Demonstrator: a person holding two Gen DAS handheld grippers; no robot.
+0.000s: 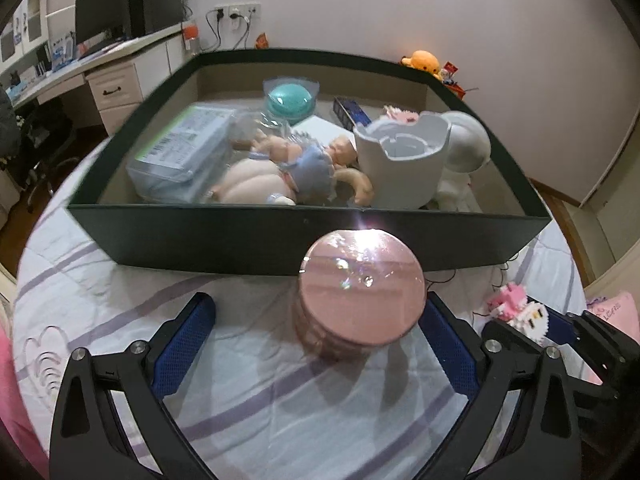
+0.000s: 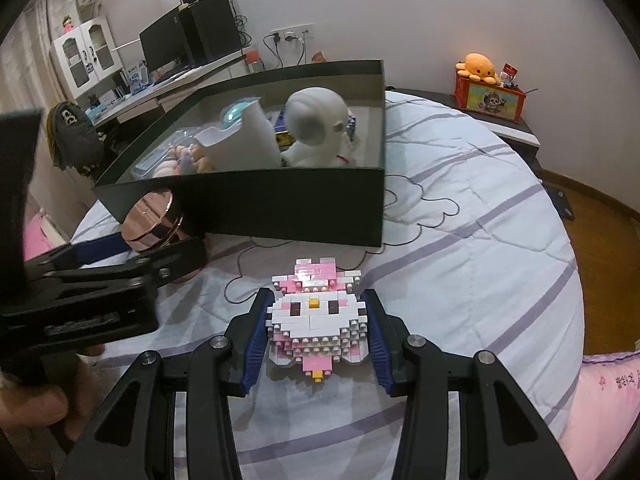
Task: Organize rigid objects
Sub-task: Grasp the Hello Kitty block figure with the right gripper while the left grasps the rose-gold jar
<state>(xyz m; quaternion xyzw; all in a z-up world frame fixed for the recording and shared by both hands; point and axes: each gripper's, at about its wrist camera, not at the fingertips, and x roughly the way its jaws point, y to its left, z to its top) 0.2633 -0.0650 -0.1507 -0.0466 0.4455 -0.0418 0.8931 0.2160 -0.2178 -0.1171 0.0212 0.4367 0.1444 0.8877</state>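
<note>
Working: you had both grippers low over the bedspread (image 2: 460, 208), in front of the dark box (image 1: 280, 236).
Left gripper (image 1: 318, 326): fingers were spread wide around the pink jar (image 1: 362, 292); the right pad (image 1: 442, 336) sat at or just beside its side, the left pad (image 1: 186, 332) well clear. Nothing was held.
Right gripper (image 2: 316, 336): fingers stood close on either flank of the brick toy (image 2: 316, 312). Whether the pads were pressing or only beside it, I could not tell.
Jar position: it stood on the bedspread just in front of the box's near wall.
Toy position: it rested on the bedspread, near the box's corner, to the right of the jar.
Box contents: a doll (image 1: 304, 160), a white cup (image 1: 404, 160), a teal dome (image 1: 290, 100) and a packet (image 1: 184, 152) already lay inside.
Jar handling: it looked rigid, with a glossy lid and smooth round wall, so likely slippery. You would do best to close across the middle of the body, below the lid.
Toy handling: it was probably light but brittle, built of small bricks that could pop apart. Grip the broad head across its flat sides, gently, not the bow or feet.
Risk: the soft bedding could let either piece tip as the pads closed.
</note>
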